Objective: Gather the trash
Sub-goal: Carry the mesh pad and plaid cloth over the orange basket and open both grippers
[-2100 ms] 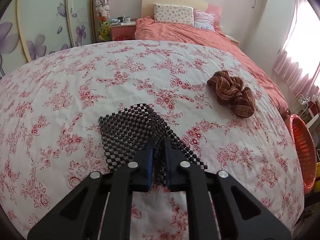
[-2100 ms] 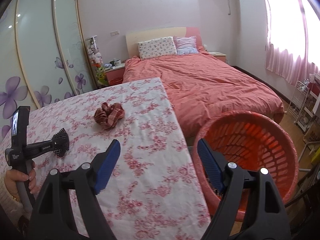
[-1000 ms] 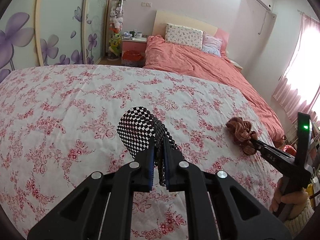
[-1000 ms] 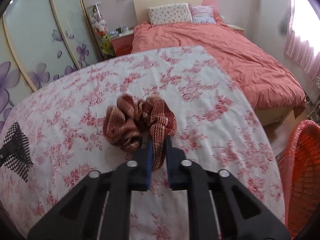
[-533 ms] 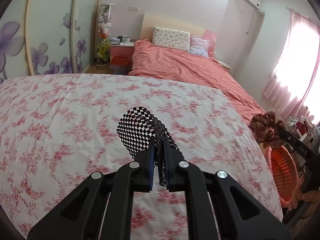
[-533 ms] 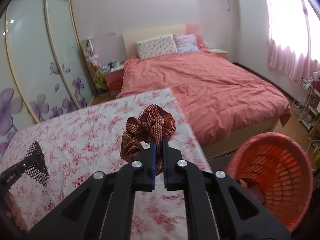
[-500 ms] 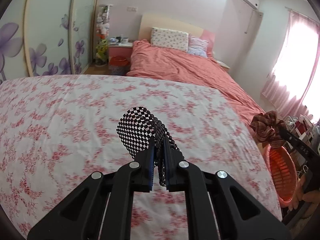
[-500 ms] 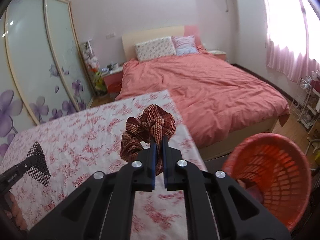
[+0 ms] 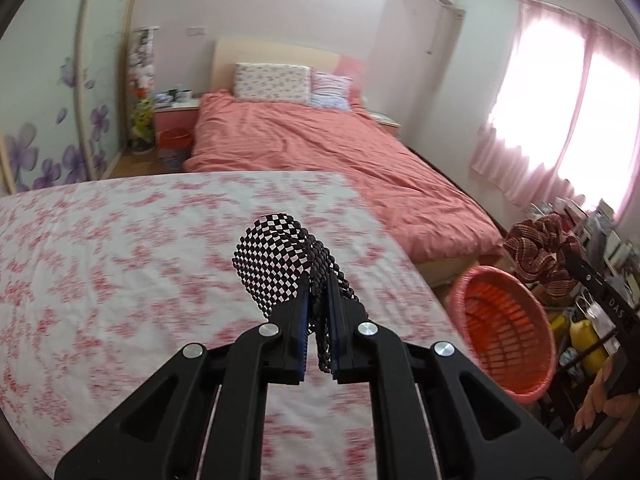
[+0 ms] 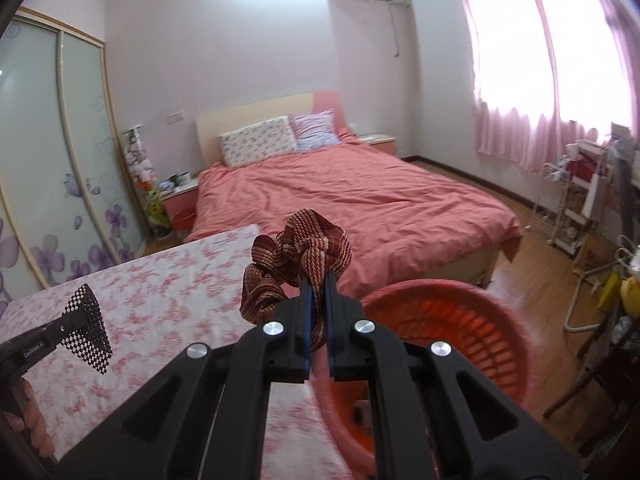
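Observation:
My left gripper [image 9: 319, 300] is shut on a black-and-white checkered mesh piece [image 9: 276, 256] and holds it above the floral-cloth table [image 9: 100, 264]. My right gripper [image 10: 316, 280] is shut on a brown plaid fabric scrunchie [image 10: 298, 256] and holds it in the air over the near rim of the orange basket [image 10: 440, 320]. The scrunchie [image 9: 538, 248] and basket [image 9: 504, 328] also show at the right in the left wrist view. The mesh piece [image 10: 86, 328] shows at the left in the right wrist view.
A bed with a salmon cover [image 10: 360, 200] lies beyond the table. A wire rack with clutter [image 10: 576, 204] and yellow bottles [image 9: 584, 336] stand right of the basket. Sliding wardrobe doors [image 10: 60, 160] line the left wall.
Both grippers have swung right toward the basket with their loads. The scrunchie, picked off the table a second ago, now hangs above the basket rim.

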### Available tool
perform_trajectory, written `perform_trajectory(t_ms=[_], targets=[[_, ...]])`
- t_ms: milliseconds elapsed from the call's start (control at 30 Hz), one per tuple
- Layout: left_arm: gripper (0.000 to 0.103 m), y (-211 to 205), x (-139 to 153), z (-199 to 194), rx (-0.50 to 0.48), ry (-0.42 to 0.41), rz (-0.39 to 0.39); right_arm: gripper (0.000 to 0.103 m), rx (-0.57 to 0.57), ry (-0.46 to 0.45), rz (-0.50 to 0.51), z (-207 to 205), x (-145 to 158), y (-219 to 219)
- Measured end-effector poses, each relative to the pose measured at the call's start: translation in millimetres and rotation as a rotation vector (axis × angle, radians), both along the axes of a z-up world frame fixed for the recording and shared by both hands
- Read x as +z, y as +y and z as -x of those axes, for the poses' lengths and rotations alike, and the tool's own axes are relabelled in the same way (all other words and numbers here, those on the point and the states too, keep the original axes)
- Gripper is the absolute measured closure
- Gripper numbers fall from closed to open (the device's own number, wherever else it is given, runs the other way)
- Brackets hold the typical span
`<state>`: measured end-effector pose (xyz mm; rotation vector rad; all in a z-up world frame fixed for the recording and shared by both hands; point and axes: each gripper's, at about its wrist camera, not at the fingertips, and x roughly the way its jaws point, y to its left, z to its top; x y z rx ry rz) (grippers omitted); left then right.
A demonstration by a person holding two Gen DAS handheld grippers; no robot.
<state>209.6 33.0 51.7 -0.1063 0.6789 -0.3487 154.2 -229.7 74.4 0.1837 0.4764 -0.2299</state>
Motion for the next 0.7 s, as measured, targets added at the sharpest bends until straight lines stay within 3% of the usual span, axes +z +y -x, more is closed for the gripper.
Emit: perform_trajectory(t_ms=[700], targets=[[0.095, -189.2, -7.3, 28.3, -0.395, 0.010, 0.045, 0.096, -0.224, -0.026, 0.003, 62.6, -34.6, -94.5]])
